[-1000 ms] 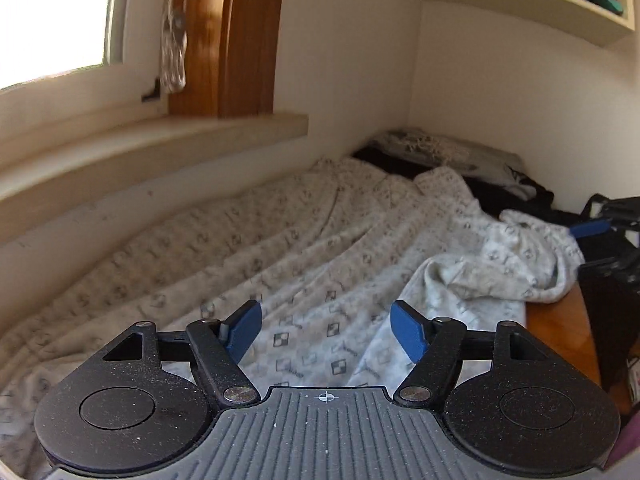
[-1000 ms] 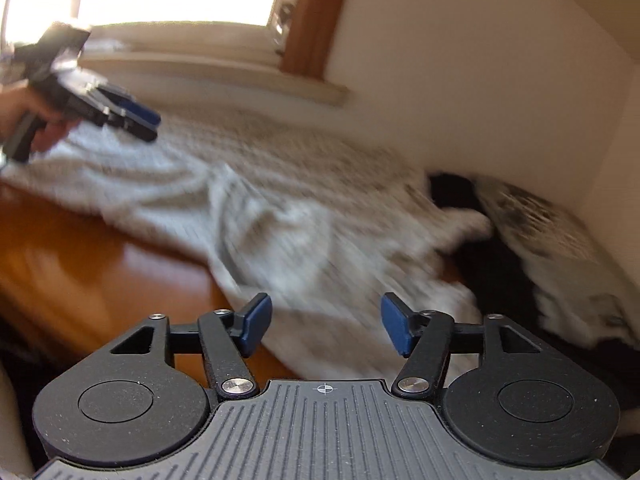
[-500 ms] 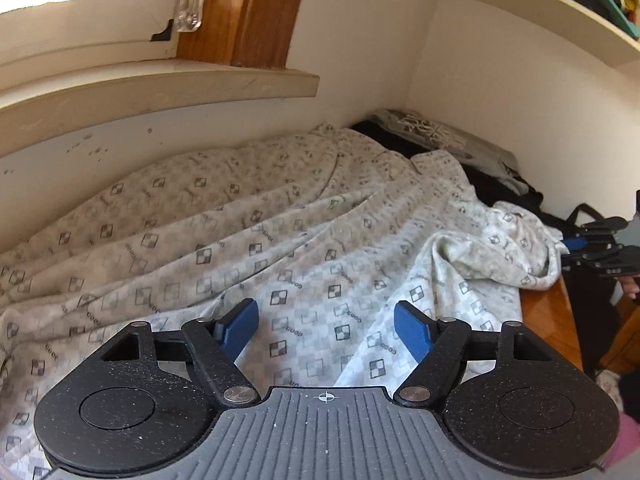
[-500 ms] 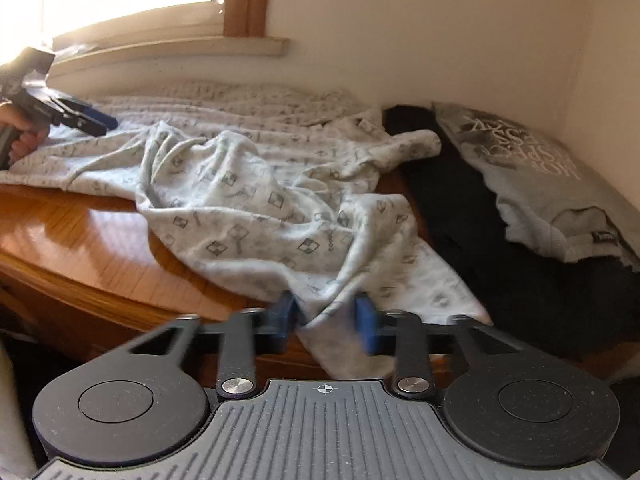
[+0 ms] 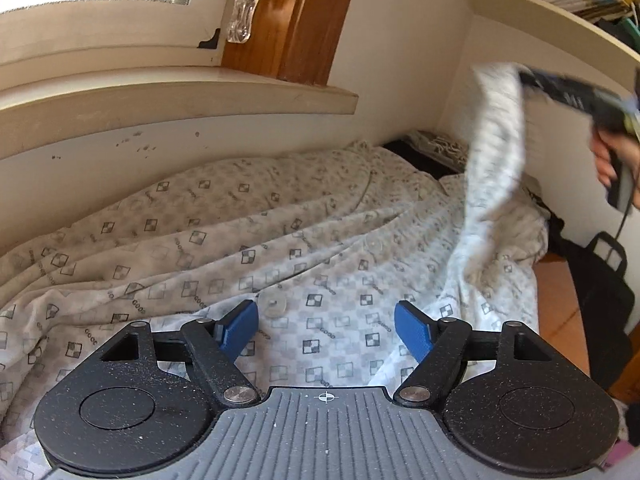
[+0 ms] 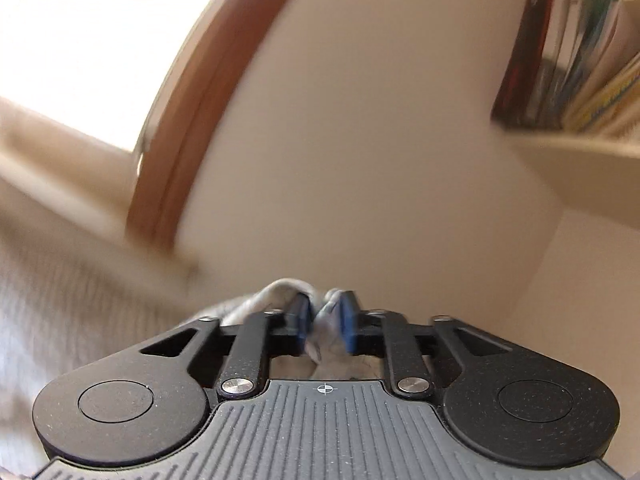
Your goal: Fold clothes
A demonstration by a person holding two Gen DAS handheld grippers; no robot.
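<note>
My right hand-held gripper (image 6: 323, 326) now has a bunch of the patterned shirt (image 5: 280, 248) between its blue pads; half a second ago it was only closing on the hem down at the tabletop's edge. The jaws are easing apart a little, though the cloth is still pinched. That corner has risen high above the rest, hanging as a blurred strip in my left view. The shirt's body lies spread below the window sill (image 5: 176, 100). My left hand-held gripper (image 5: 326, 330) hovers over it, jaws wide, holding nothing. I judge the fold is beginning.
</note>
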